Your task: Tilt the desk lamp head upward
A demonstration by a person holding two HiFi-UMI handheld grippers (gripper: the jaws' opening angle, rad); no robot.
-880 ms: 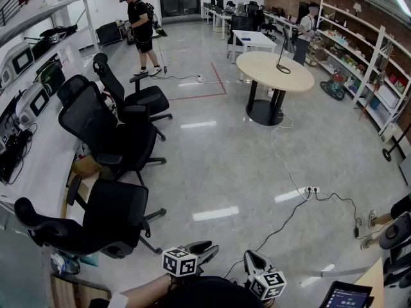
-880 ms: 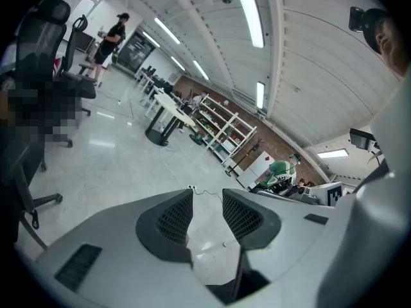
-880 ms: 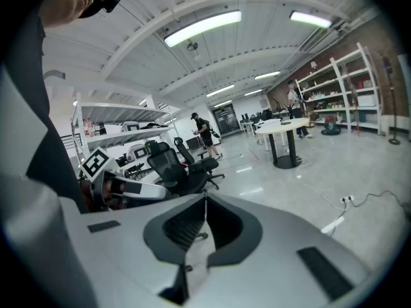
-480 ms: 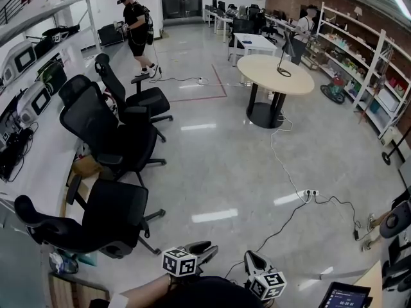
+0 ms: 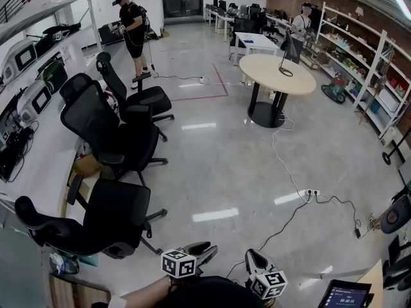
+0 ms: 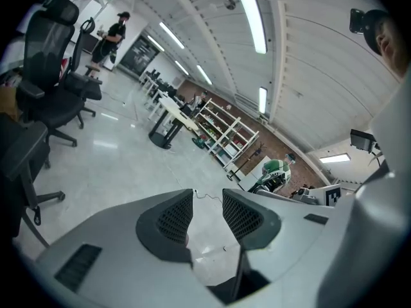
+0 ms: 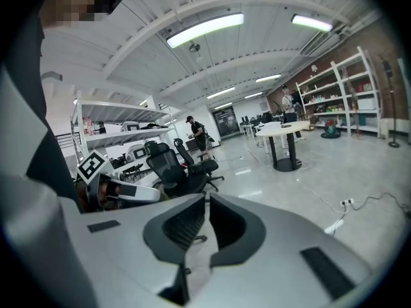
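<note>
The desk lamp (image 5: pixel 285 55) is a thin black one that stands on the round beige table (image 5: pixel 264 72) far across the room. Its head is too small to make out. Both grippers hang low at the bottom of the head view, far from the lamp. My left gripper (image 5: pixel 204 248) points forward; in the left gripper view (image 6: pixel 207 212) a narrow gap shows between its pads with only floor behind. The right gripper (image 5: pixel 252 259) sits beside it, and in its own view (image 7: pixel 207 222) the pads nearly touch and hold nothing.
Three black office chairs (image 5: pixel 106 133) stand at the left along a long bench (image 5: pixel 38 165). A cable and power strip (image 5: pixel 311 190) cross the floor toward the table. Shelves (image 5: pixel 379 69) line the right wall. A tablet (image 5: pixel 343 296) lies bottom right. A person (image 5: pixel 133 31) stands far back.
The person at the far back has stepped further away to the left. Both grippers stay where they were at the bottom of the view.
</note>
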